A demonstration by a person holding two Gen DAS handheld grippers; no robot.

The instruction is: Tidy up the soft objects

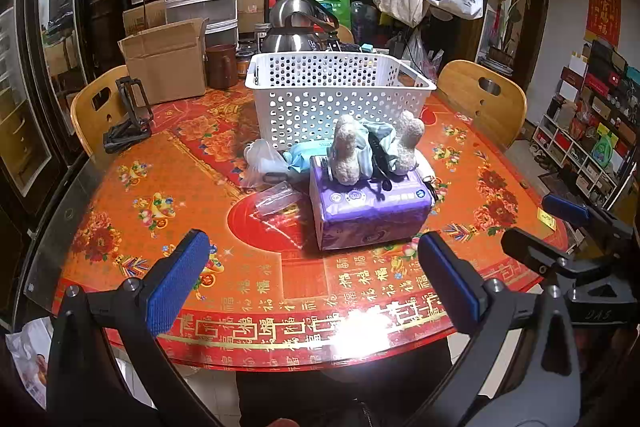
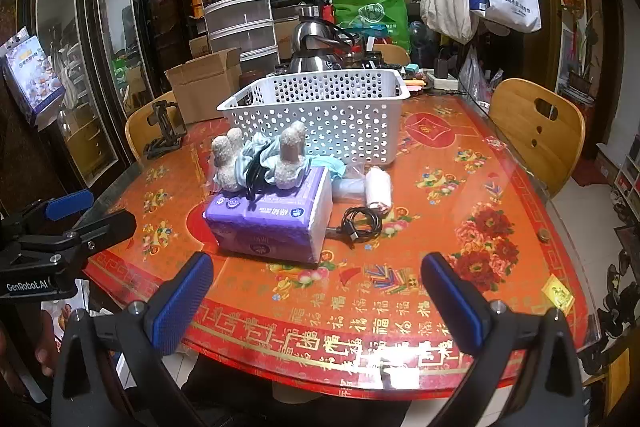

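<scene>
A purple tissue pack [image 1: 370, 205] [image 2: 274, 217] lies mid-table. On it rest fuzzy beige slippers [image 1: 348, 149] [image 2: 290, 157] and a light blue cloth with a black strap [image 1: 378, 147] [image 2: 256, 163]. A white perforated basket [image 1: 340, 91] [image 2: 320, 107] stands behind them. Blue plastic bags [image 1: 276, 157] lie left of the pack. A white roll [image 2: 378, 187] and a black cable [image 2: 360, 225] lie to its right. My left gripper [image 1: 312, 275] is open and empty near the table's front edge. My right gripper [image 2: 318, 299] is open and empty, also at the front edge.
A cardboard box [image 1: 168, 63] [image 2: 204, 85], a black folding stand [image 1: 128, 123] and kettles [image 1: 298, 27] sit at the back. Wooden chairs [image 1: 482, 99] [image 2: 536, 131] flank the red patterned table [image 1: 280, 291] [image 2: 440, 187]. The right gripper shows in the left wrist view [image 1: 568, 227].
</scene>
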